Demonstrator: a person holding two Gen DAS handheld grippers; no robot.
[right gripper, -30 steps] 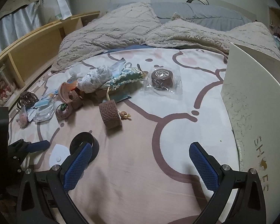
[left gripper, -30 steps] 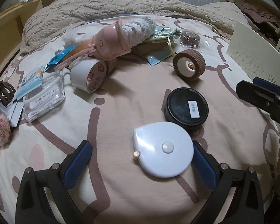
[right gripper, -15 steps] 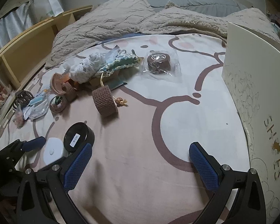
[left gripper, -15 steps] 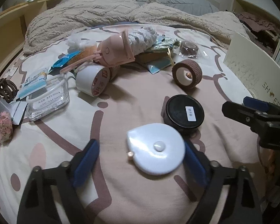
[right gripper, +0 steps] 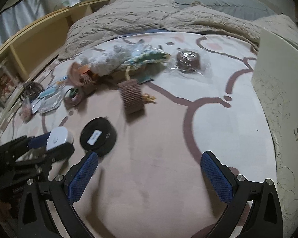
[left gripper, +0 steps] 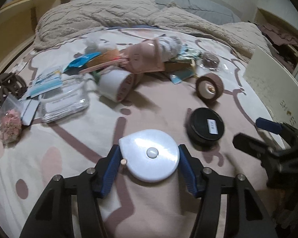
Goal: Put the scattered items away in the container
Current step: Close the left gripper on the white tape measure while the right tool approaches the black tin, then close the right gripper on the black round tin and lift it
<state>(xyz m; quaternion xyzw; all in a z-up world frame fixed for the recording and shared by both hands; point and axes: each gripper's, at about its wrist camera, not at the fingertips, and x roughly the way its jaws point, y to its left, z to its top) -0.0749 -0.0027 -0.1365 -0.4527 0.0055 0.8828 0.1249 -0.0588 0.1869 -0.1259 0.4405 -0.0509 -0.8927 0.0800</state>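
Two blue-padded fingers of the left gripper (left gripper: 149,158) are closing on a white tape measure (left gripper: 149,154) at the lower centre of the left wrist view; both pads (left gripper: 112,165) sit against its flanks, so it is grasped. Whether it has left the bed sheet (left gripper: 79,138) the frame does not settle. Just to its upper right, apart from it, lies a black round tin (left gripper: 205,126) with a white label. Higher right stands a brown ribbed roll (left gripper: 209,87) on its edge.

Most of the clutter is bunched in the upper middle: a white tape roll (left gripper: 115,84), a pink plastic piece (left gripper: 145,58), a clear pouch (left gripper: 64,103) at left, and a small bag of pink bits (left gripper: 10,122) and a dark hair claw (left gripper: 7,84) near the left edge. A rumpled beige blanket (left gripper: 109,13) closes the top of the bed.

Open sheet lies between the tape measure and the pile, and more to the lower left.

From the right wrist view the right gripper (right gripper: 149,170) hangs with its fingers spread wide and nothing between them, over a broad bare stretch of sheet in the centre and lower frame. The white box (right gripper: 278,91), the container, stands along the right edge with its near wall upright, well apart from the tape measure (right gripper: 57,137), which shows at the lower left in the left gripper (right gripper: 49,144). A wrapped brown roll (right gripper: 188,61) lies in the upper middle, near the box.
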